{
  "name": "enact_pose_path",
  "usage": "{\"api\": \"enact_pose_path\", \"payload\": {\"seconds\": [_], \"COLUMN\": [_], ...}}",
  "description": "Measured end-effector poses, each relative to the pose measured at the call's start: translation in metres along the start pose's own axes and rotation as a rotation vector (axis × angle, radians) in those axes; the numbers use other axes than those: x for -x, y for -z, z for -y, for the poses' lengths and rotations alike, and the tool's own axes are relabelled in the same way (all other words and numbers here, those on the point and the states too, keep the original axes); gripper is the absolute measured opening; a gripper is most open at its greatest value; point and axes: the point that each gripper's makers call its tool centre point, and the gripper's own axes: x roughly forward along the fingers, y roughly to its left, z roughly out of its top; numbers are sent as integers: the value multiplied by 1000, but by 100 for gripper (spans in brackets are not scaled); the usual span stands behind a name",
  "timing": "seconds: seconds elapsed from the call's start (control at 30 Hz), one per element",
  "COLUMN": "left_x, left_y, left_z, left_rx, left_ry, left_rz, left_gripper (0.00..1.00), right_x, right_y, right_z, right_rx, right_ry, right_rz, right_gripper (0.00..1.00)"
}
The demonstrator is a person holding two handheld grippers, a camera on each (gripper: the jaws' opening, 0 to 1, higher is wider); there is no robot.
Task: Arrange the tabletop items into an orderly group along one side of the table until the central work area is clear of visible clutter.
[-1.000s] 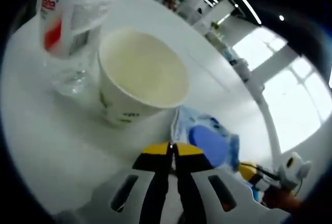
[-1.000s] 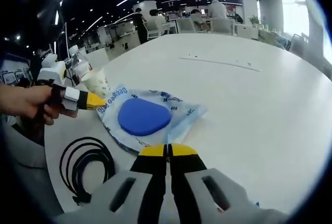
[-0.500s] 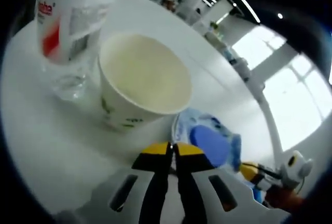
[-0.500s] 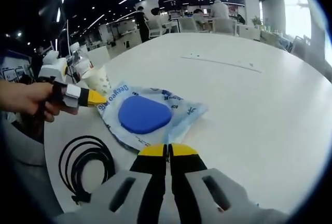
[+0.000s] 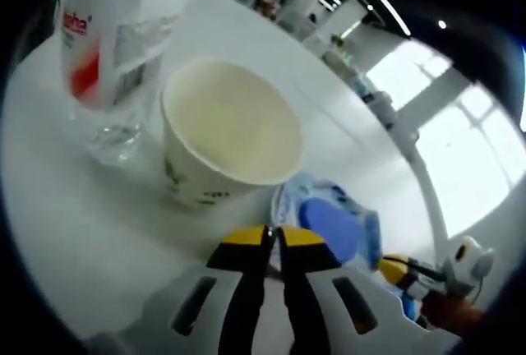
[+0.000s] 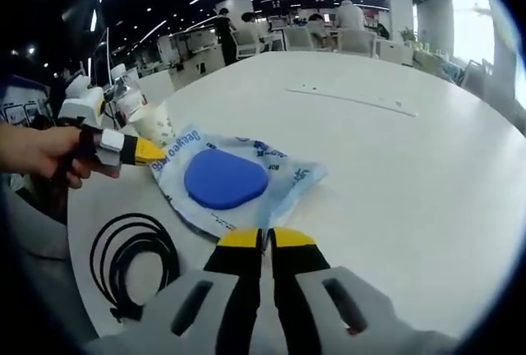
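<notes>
A clear packet with a blue pad (image 6: 226, 178) lies on the white table (image 6: 394, 174). My left gripper (image 5: 272, 236) is shut, and a corner of the packet (image 5: 333, 223) sits pinched at its tips. In the right gripper view that left gripper (image 6: 146, 151) comes in from the left, held by a hand. My right gripper (image 6: 265, 240) is shut, with its tips at the packet's near edge. I cannot tell if it grips the packet. A paper cup (image 5: 230, 129) stands just beyond the left jaws, with a water bottle (image 5: 107, 43) next to it.
A coiled black cable (image 6: 131, 260) lies near the table edge, left of my right gripper. The paper cup (image 6: 154, 125) and the bottle (image 6: 127, 102) stand behind the left gripper. More tables and people fill the room at the back.
The left gripper has drifted slightly relative to the cup and bottle, and the packet has stayed at its tips. The right gripper has hardly moved.
</notes>
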Motion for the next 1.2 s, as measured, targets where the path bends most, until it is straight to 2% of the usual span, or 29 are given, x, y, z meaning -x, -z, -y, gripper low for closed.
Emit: {"api": "enact_pose_path", "payload": {"seconds": [0.17, 0.33, 0.43, 0.5, 0.73, 1.07, 1.2], "left_x": [3, 7, 10, 11, 19, 34, 42], "left_y": [0, 1, 4, 6, 12, 14, 15], "left_z": [2, 4, 7, 8, 6, 12, 18], "left_rx": [-18, -34, -86, -90, -143, -257, -310], "left_ry": [6, 13, 22, 28, 25, 36, 54], "left_rz": [-2, -3, -7, -12, -37, -27, -14], "left_gripper": [13, 17, 21, 21, 27, 35, 38], "right_x": [-1, 0, 1, 2, 8, 19, 25], "right_y": [2, 2, 2, 3, 3, 0, -4], "right_z": [0, -3, -3, -4, -6, -14, -18], "right_rx": [-11, 4, 14, 20, 42, 83, 106], "right_ry": [11, 7, 8, 2, 1, -11, -16], "right_rz": [2, 2, 3, -1, 10, 24, 36], "right_gripper": [5, 7, 13, 17, 24, 38, 41]}}
